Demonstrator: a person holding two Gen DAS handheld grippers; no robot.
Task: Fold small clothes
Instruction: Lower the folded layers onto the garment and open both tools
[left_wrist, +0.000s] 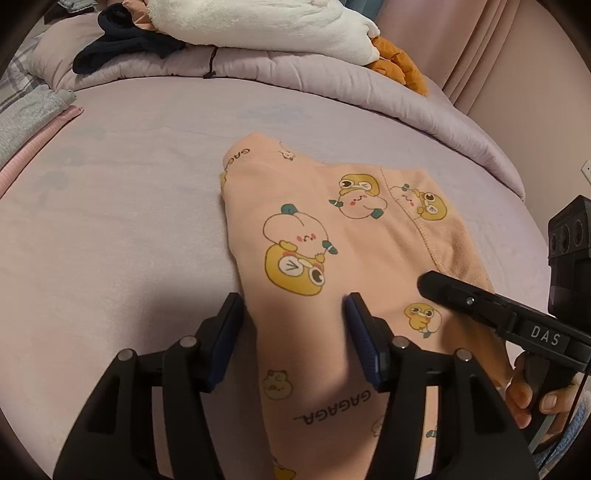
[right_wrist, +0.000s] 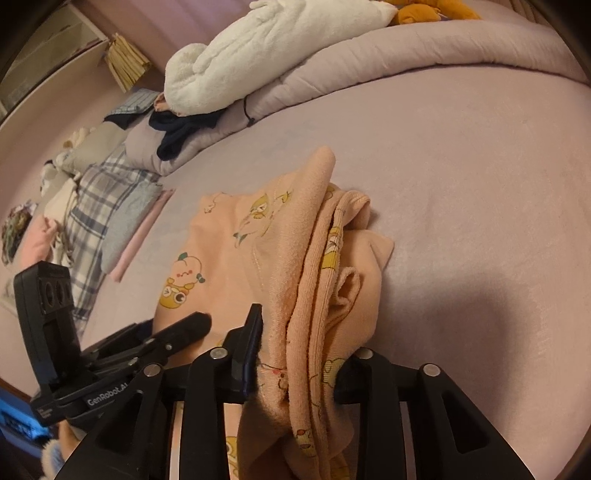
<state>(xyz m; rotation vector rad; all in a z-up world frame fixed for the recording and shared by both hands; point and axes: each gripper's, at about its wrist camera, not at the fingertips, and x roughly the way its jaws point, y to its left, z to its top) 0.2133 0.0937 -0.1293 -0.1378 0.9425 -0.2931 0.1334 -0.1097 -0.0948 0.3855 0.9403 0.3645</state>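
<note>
Claws sit nearest: the left claw (left_wrist: 293, 314) stands open astride the peach printed garment (left_wrist: 332, 236) lying folded on the lilac bed (left_wrist: 110, 177), the right claw (right_wrist: 299, 354) grips its bunched right edge, and far beyond lie a white fleece blanket (left_wrist: 258, 26) and dark clothes (left_wrist: 122, 44).

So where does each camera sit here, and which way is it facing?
Left wrist: on the left gripper, facing down over the peach cartoon-print garment on the lilac bedsheet; the right gripper and fingers show.
Right wrist: on the right gripper, its jaws around bunched garment folds; left gripper shows.
Shared: garment, white fluffy blanket.
</note>
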